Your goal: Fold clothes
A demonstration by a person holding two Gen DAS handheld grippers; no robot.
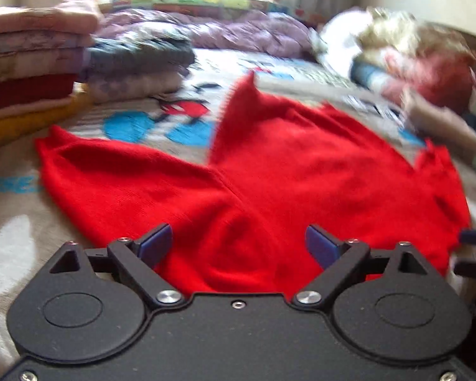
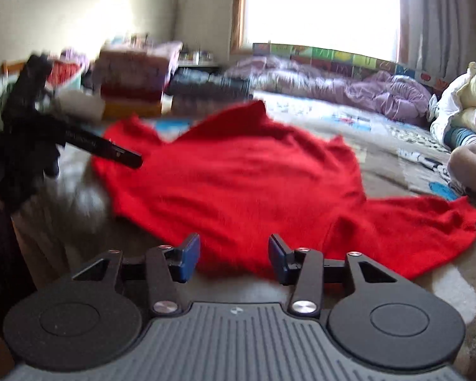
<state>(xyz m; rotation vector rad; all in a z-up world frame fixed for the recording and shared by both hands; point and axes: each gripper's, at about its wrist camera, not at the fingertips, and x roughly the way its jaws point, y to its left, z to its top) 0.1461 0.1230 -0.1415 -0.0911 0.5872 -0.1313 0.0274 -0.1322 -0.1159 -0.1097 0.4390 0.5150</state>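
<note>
Left claw [image 1: 238, 244]: seen nearest its camera, black arms with blue pads [image 1: 155, 244] spread wide; nothing is gripped, though the near edge of the red sweater is seen between and beyond the pads.
Right claw [image 2: 233, 255]: jaws parted about halfway, released; the red cloth is seen beyond the gap and is not pinched by the blue pads [image 2: 188, 255].
Red sweater [image 1: 269, 165]: spread on the bed, mostly flat; one corner is raised into a peak at the far side, and a sleeve is stretched out to the left in the left wrist view. In the right wrist view another part is trailed off to the right [image 2: 422, 222].
Bed cover [image 1: 161, 120]: pale, printed with blue and red cartoon shapes, lying under the sweater.
Folded stack [image 1: 31, 54]: pink, dark red and yellow layers piled at the far left, well apart from the sweater.
Purple quilt [image 1: 231, 28]: bunched along the far edge of the bed.
Loose pile [image 1: 412, 50]: white and pink cloth heaped at the far right.
Focus: both views are blurred.
</note>
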